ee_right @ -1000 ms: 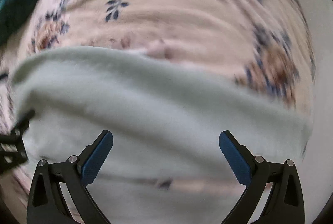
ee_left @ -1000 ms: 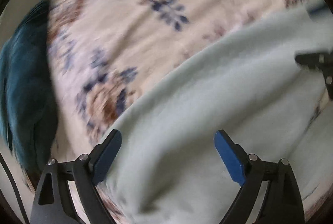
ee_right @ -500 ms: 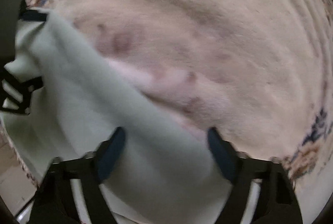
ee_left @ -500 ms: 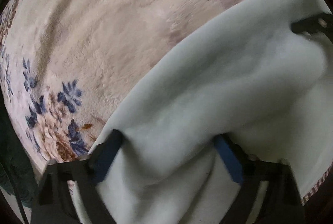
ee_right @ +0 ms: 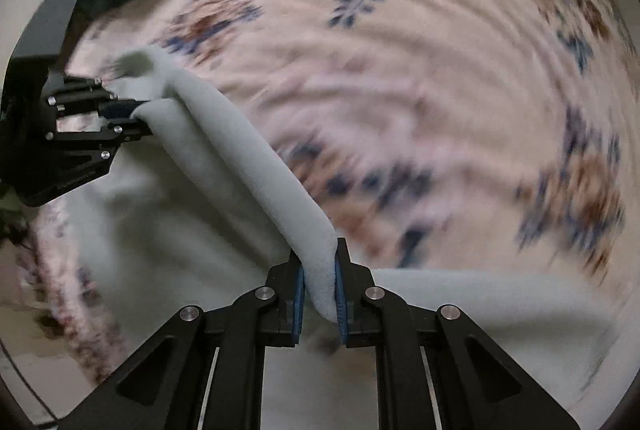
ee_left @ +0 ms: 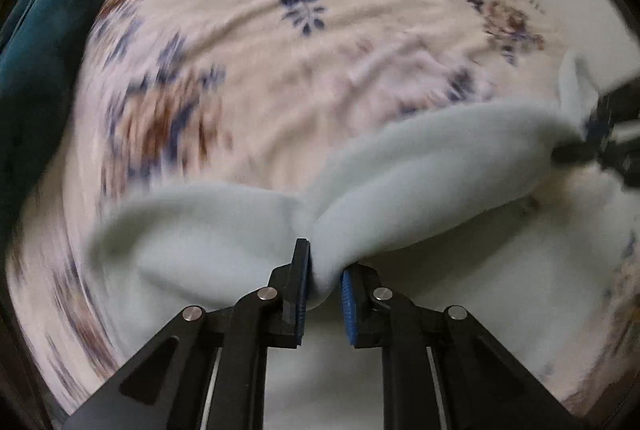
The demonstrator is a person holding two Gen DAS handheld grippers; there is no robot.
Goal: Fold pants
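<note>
Pale mint fleece is the material of the pants [ee_left: 420, 190], which lie on the near part of a floral blanket [ee_left: 320, 70] and are lifted along one thick edge. In the left wrist view this edge makes a soft roll that runs from the near middle up to the right, and a loose lobe of the same cloth spreads to the left of the grip.

The left gripper [ee_left: 323, 284] is clenched on the pants: its blue pads press a pinched fold of fleece from both sides. The right gripper [ee_right: 319, 284] is clenched on the pants too, with the rolled edge squeezed between its two pads. In the right wrist view the roll [ee_right: 240, 150] stretches from this grip toward the far left, where the left gripper [ee_right: 132, 116] holds the other end.

The blanket is cream with brown and navy flowers and has fine wrinkles; it looks blurred in both views. A dark teal cloth [ee_left: 44, 62] lies at the far left edge of the blanket.
</note>
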